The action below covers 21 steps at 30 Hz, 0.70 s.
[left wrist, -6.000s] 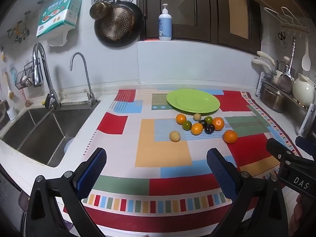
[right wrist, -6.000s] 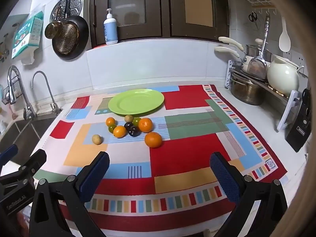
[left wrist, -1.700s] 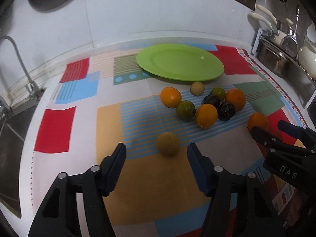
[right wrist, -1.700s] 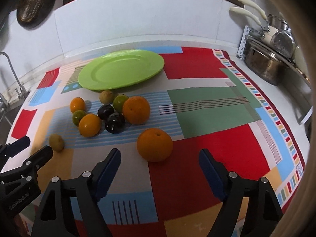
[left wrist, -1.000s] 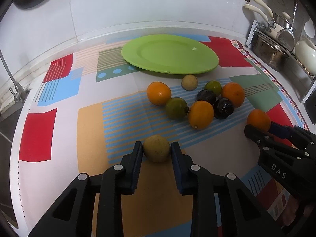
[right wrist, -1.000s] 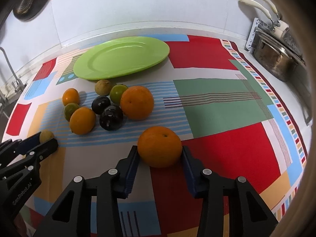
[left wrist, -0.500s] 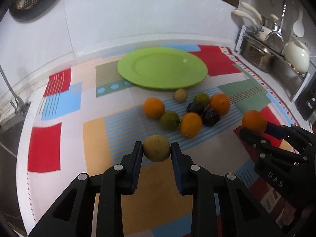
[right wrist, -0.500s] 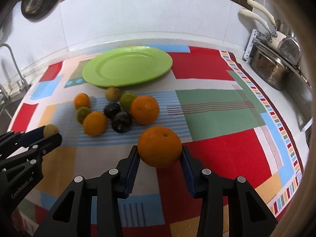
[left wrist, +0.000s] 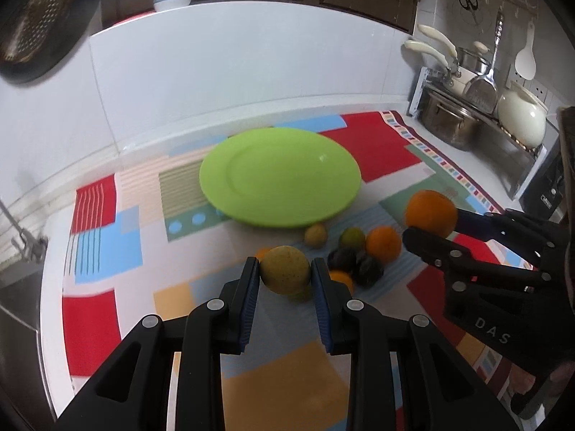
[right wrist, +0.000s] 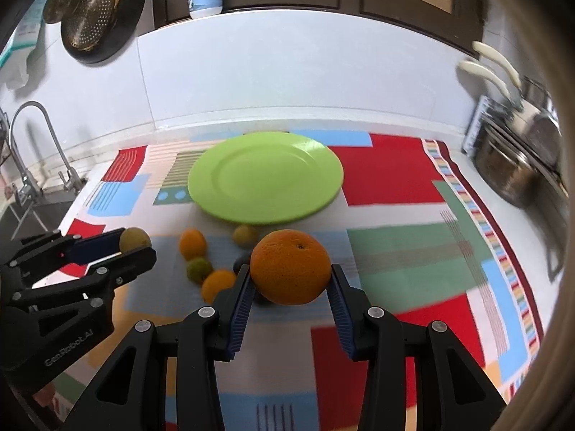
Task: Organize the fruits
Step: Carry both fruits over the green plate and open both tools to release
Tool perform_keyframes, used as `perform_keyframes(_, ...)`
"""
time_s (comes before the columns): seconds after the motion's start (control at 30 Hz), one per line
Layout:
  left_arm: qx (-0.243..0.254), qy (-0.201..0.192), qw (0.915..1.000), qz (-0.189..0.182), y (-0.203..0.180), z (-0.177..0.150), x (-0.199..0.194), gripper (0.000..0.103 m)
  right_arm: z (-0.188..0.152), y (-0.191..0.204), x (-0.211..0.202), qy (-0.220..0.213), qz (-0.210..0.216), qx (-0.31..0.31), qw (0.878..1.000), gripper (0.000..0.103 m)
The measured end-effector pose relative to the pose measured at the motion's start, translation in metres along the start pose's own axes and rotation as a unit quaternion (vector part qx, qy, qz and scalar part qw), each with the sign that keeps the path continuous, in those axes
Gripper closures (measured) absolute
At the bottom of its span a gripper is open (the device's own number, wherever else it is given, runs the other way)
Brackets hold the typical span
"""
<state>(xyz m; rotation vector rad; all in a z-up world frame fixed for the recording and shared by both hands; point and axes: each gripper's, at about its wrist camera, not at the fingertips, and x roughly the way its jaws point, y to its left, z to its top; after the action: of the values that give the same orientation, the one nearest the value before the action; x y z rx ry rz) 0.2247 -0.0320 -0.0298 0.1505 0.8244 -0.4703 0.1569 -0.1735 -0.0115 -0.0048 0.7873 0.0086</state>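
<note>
My left gripper [left wrist: 285, 276] is shut on a small yellow-green fruit [left wrist: 284, 269] and holds it above the patterned cloth; the same fruit [right wrist: 133, 239] and left gripper [right wrist: 124, 246] show at the left of the right wrist view. My right gripper [right wrist: 290, 283] is shut on a large orange [right wrist: 290, 267], also lifted; that orange [left wrist: 430, 213] appears at the right of the left wrist view. The empty green plate [left wrist: 280, 176] [right wrist: 265, 177] lies beyond both. Several loose fruits, oranges [right wrist: 193, 243], green ones [right wrist: 198, 269] and dark ones [left wrist: 369, 269], lie on the cloth between the grippers and the plate.
A multicoloured cloth [right wrist: 395, 251] covers the counter. A sink with taps [right wrist: 36, 151] is at the left. Pots and a white kettle [left wrist: 521, 118] stand on a rack at the right. A white backsplash [left wrist: 251, 64] rises behind the plate.
Both grippers have risen off the cloth with their fruit held. The plate and loose fruits now sit lower and farther under them.
</note>
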Motion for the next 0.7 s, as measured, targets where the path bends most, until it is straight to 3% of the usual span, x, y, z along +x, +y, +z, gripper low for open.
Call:
perform_keyframes(0.3, 0.004, -0.005, 1.0, 0.007, 0.005, 0.057, 0.033, 0.073, 0.055, -0.013, 0.034, 0.0, 0.031, -0.038, 0.999, 0.061)
perform_keyframes(0.7, 0.001, 0.028, 0.9994, 0.019, 0.023, 0.105, 0.106, 0.073, 0.113, -0.03, 0.121, 0.036, 0.056, -0.059, 0.996, 0.061)
